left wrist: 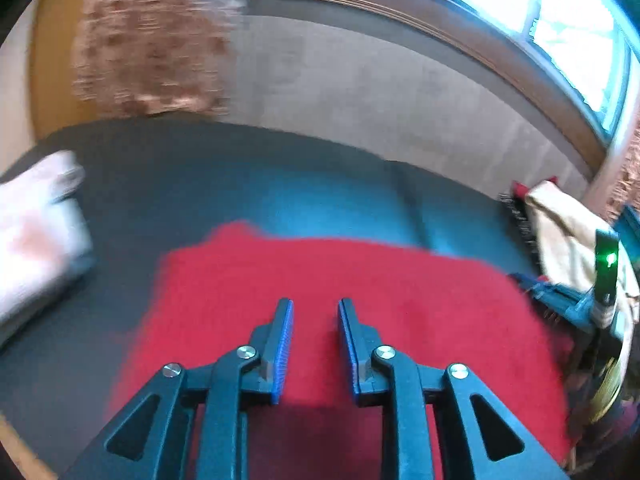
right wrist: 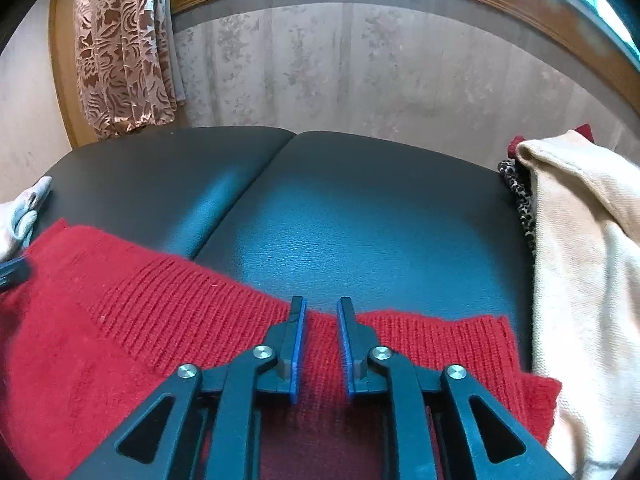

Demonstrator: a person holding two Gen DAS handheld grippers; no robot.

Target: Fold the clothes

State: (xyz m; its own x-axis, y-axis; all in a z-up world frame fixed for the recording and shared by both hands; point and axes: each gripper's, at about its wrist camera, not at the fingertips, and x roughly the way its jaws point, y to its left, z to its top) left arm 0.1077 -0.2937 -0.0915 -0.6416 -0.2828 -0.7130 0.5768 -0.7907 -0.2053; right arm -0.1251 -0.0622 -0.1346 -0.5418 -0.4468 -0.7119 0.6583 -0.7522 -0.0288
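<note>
A red knitted sweater (left wrist: 360, 280) lies flat on the black padded table (left wrist: 200, 168); the left wrist view is blurred. My left gripper (left wrist: 316, 304) hovers over the sweater's middle, its jaws a narrow gap apart with only the fabric below showing through. In the right wrist view the sweater's ribbed hem (right wrist: 180, 292) runs across the table (right wrist: 360, 208). My right gripper (right wrist: 322, 302) sits over that hem edge, jaws slightly apart, and no fabric is pinched between the pads. A dark piece of the left gripper (right wrist: 14, 270) shows at the left edge.
A pale folded garment (left wrist: 36, 240) lies at the table's left end. A cream garment (right wrist: 580, 260) is heaped at the right, over a leopard-print cloth (right wrist: 520, 196). A patterned curtain (right wrist: 120, 48) and a wall stand behind the table. A seam (right wrist: 248, 196) splits the tabletop.
</note>
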